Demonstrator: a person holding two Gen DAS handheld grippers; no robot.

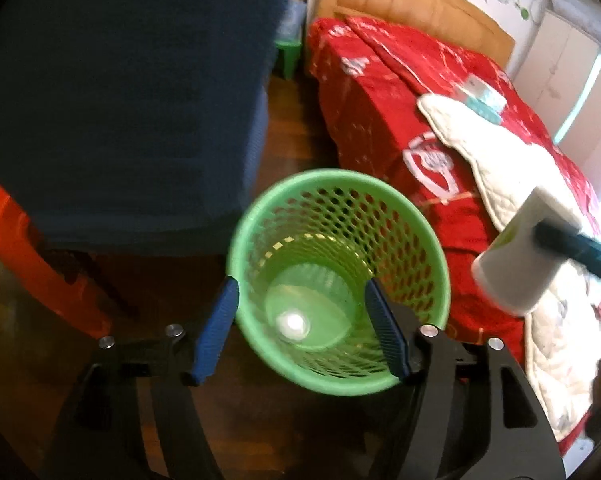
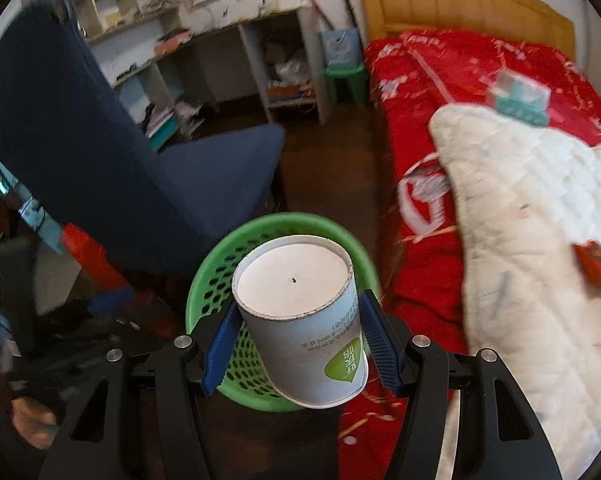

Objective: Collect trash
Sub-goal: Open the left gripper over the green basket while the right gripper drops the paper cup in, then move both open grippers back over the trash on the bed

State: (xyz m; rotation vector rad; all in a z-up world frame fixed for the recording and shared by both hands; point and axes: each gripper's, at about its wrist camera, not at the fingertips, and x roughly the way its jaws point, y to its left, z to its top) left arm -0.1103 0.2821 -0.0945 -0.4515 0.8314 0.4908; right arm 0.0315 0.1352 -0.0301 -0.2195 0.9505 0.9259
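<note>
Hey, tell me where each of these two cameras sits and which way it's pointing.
Left wrist view: sits on the left gripper, looks steeply down into the green basket on the floor; its own two blue fingers show, spread with nothing between them.
Right wrist view: sits on the right gripper, looks down over the paper cup clamped between its blue fingers, basket beneath; a hand shows at lower left.
Shared: basket, cup, red bed, dark blue chair.

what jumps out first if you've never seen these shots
The green mesh bin on the dark wood floor, framed by the open left gripper. Next, the white paper cup clamped bottom-forward in the right gripper, in front of the bin. The red bedspread fills the right.
</note>
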